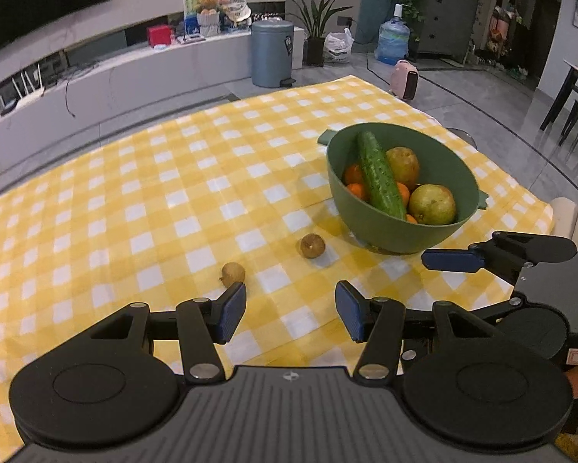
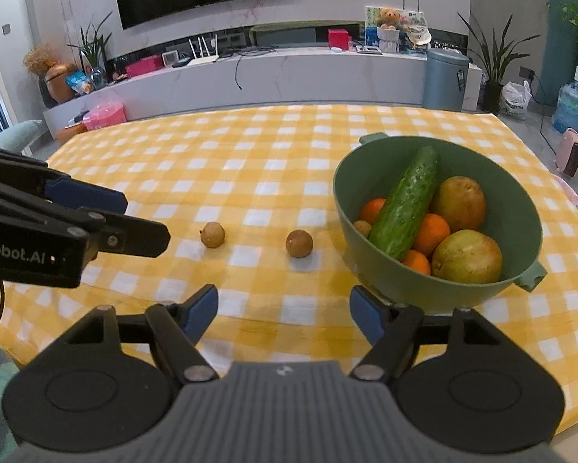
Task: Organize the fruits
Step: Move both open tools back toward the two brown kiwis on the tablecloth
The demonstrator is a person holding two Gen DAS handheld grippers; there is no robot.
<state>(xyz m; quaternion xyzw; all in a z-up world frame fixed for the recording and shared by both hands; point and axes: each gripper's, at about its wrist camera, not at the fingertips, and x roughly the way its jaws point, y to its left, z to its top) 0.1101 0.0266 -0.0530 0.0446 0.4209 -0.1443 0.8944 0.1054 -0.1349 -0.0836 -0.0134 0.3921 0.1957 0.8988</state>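
Two small brown fruits lie loose on the bench – one (image 1: pixel 233 272) just ahead of my left tool (image 1: pixel 291 310), the other (image 2: pixel 299 243) ahead of my right tool (image 2: pixel 283 308), nearer the green bowl (image 2: pixel 366 270). Both tools stand wide, holding nothing – each takes its nearer fruit.

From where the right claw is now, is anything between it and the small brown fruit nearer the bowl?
Nothing visible. The right claw is open and empty, and only bare checked tablecloth lies between it and that brown fruit. The green bowl sits off to its right, the left claw off to its left.
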